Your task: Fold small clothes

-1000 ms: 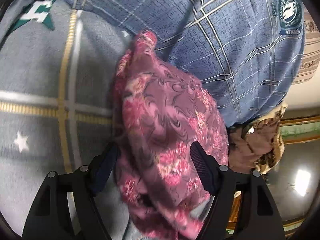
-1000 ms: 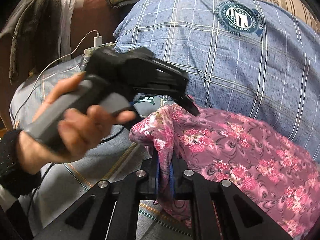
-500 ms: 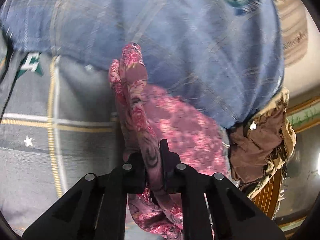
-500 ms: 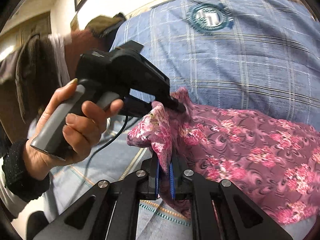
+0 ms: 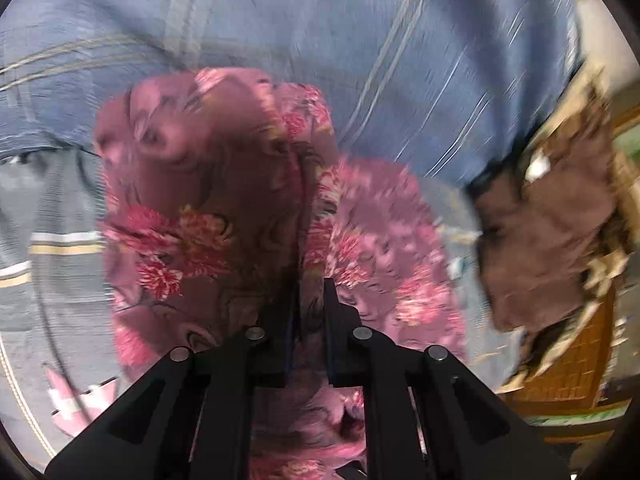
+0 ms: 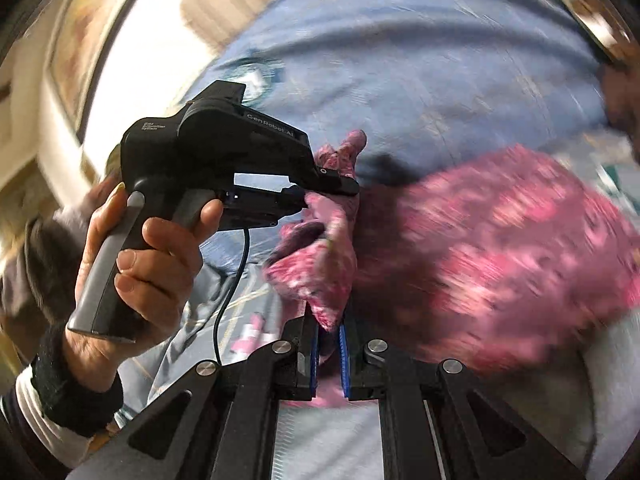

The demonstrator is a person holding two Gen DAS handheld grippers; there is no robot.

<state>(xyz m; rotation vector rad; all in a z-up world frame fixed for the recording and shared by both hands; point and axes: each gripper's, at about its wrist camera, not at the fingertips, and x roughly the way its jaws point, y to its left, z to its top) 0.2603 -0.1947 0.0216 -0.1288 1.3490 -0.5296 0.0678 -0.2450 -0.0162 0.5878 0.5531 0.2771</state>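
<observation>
A pink floral garment (image 5: 208,216) hangs bunched in the air over the bed. My left gripper (image 5: 310,292) is shut on a fold of it, the cloth draping to both sides of the fingers. In the right wrist view the same garment (image 6: 500,256) spreads to the right, and my right gripper (image 6: 329,332) is shut on its lower edge between blue pads. The left gripper (image 6: 340,184), held by a hand (image 6: 152,252), pinches an upper corner of the cloth just above and left of my right gripper. Both views are motion-blurred.
A large blue plaid quilt (image 5: 360,48) fills the background. A grey bedsheet with gold and white stripes (image 5: 44,248) lies at the left. A brown cloth (image 5: 552,240) hangs at the right by a wooden frame (image 5: 568,364). A black cable (image 6: 230,288) dangles from the left gripper.
The left gripper went from open around the garment to shut on a fold of it. Both grippers have lifted and swung with the cloth, and the right view has rolled.
</observation>
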